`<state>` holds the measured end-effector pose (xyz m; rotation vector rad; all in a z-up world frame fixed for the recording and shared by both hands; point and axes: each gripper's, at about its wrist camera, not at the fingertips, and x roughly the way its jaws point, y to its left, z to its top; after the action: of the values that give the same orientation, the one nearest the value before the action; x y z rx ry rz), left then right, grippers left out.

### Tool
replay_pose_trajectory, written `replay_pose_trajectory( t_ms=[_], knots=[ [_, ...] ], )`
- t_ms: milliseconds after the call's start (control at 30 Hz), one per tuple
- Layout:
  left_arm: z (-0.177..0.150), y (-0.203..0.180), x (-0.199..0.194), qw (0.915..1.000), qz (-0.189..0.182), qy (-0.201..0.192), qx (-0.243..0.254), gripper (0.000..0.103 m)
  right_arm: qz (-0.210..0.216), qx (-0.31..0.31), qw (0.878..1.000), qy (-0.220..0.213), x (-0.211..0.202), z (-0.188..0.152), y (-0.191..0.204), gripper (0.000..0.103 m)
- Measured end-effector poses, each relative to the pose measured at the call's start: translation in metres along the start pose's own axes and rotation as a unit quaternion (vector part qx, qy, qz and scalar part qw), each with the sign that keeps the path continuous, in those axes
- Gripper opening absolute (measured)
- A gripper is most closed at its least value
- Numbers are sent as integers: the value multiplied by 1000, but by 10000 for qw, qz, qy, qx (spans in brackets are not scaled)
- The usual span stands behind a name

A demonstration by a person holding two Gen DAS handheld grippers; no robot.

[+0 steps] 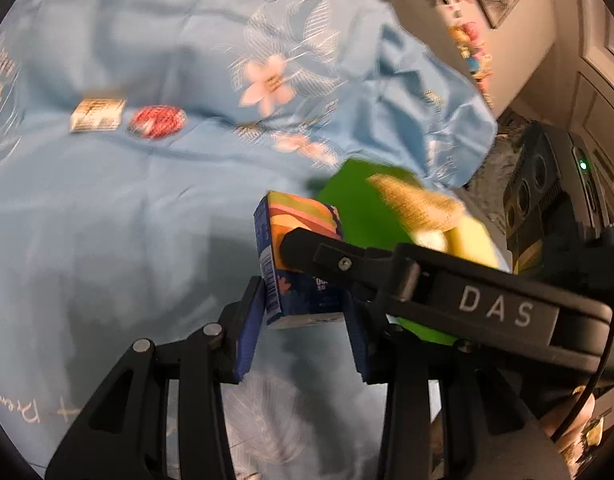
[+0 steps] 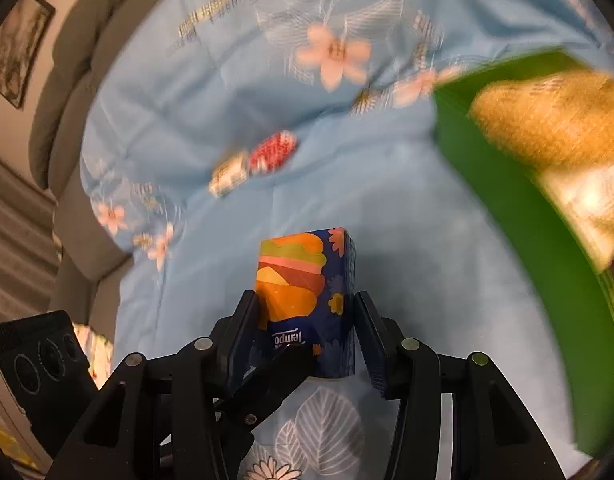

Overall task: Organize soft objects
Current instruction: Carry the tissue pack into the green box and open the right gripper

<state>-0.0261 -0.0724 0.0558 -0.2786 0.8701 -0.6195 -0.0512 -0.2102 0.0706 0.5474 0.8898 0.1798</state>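
Holding one tissue pack point(image 2: 307, 300) jointly, both the left tongs point(image 1: 303, 320) and right tongs point(image 2: 307, 336) pinch it above the bed sheet point(image 1: 107, 220). Green bin point(image 2: 507, 208) at two o'clock already contains items; two small pieces point(image 2: 253, 164) remain, I judge.

Black plastic linkage grippers — left gripper point(image 1: 303, 332), right gripper point(image 2: 305, 336) — with silver pivot pins, blue ribbed pads point(image 1: 249, 340), white "DAS" lettering.
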Motion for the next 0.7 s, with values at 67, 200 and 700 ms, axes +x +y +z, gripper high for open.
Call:
replay_pose_trajectory(
  t_ms=[67,200,700],
  knots=[
    [6,-16,-3,9997,-106,-136,159,36,-33,-17,9997,-254,-18,5,-2,52],
    [17,-51,-4,9976,-341,-379,461,36,-61,92,9969,-783,-58,16,-16,52],
    [32,-145,40,9858,-1326,-57,1024,37,-634,850,9818,-1573,-133,30,-95,52]
  ],
)
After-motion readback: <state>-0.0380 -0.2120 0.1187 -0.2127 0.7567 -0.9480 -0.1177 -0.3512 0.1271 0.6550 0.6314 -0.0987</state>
